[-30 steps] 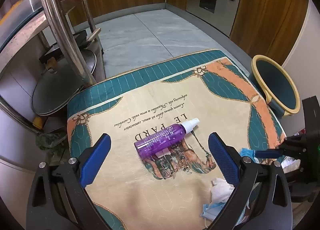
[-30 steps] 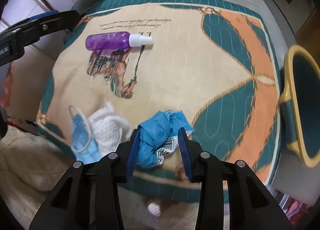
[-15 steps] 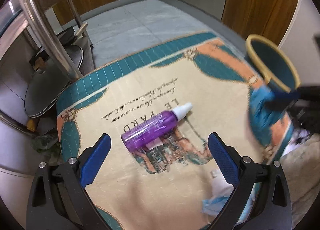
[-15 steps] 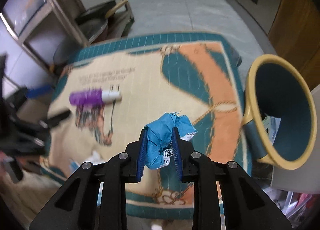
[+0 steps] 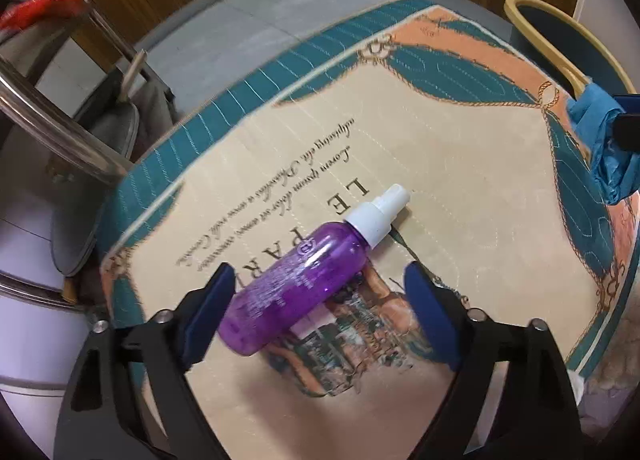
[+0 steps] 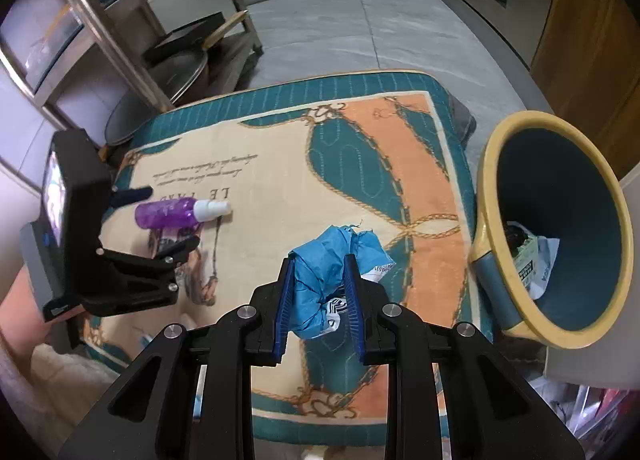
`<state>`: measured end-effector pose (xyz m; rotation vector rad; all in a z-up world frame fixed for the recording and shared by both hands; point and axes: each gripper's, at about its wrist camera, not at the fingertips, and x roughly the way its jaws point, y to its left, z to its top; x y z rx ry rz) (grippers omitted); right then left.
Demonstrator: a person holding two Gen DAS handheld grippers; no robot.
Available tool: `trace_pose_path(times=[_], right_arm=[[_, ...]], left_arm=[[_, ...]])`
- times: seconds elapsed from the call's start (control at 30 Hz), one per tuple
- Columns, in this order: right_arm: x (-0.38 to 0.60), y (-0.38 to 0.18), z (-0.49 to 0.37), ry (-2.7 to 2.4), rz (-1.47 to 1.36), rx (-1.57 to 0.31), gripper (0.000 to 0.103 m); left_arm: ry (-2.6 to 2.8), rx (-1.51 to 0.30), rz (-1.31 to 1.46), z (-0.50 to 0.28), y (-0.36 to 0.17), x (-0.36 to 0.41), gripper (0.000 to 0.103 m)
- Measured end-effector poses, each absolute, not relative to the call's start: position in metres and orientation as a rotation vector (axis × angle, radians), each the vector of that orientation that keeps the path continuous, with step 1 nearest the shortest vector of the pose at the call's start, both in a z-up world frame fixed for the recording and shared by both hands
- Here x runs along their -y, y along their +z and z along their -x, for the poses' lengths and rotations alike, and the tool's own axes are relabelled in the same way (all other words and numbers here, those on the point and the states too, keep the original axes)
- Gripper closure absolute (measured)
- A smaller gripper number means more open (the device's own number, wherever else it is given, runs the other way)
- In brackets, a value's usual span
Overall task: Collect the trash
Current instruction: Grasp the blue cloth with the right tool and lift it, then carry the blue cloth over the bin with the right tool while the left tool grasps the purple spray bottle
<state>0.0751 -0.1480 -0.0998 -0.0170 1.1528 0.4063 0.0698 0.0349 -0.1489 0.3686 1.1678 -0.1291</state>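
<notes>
A purple spray bottle [image 5: 298,283] with a white cap lies on the patterned cushion [image 5: 460,164]. My left gripper [image 5: 318,292] straddles its lower body with the jaws closing, and the blue pads do not touch it. From the right wrist view the same bottle [image 6: 172,213] lies between the left gripper's fingers [image 6: 176,249]. My right gripper [image 6: 319,294] is shut on a crumpled blue wrapper [image 6: 328,264], held above the cushion [image 6: 280,164]. That wrapper [image 5: 604,140] shows at the right edge of the left wrist view. A yellow-rimmed blue bin [image 6: 560,220] stands to the right, with trash inside.
A steel rack [image 6: 120,40] with pans and a pot lid stands at the left beside the cushion. Grey floor tiles and wooden cabinets lie beyond. A person's hand [image 6: 16,300] holds the left gripper at the left edge. Loose clutter [image 6: 580,396] lies at the lower right.
My left gripper came down over the purple bottle and its jaws narrowed. My right gripper closed on the blue wrapper, lifted it off the cushion and carried it toward the bin.
</notes>
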Motion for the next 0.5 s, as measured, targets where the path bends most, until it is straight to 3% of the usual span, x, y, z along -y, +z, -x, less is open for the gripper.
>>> trace_pose_path(times=[0.27, 0.5], right_arm=[[0.16, -0.093, -0.084, 0.405, -0.019, -1.137, 0.077], [0.163, -0.082, -0.088, 0.408, -0.036, -1.101, 0.077]], left_arm=[[-0.158, -1.233, -0.228, -0.083, -0.154, -0.047, 0.067], [-0.199, -1.182, -0.215, -0.08, -0.14, -0.039, 0.069]])
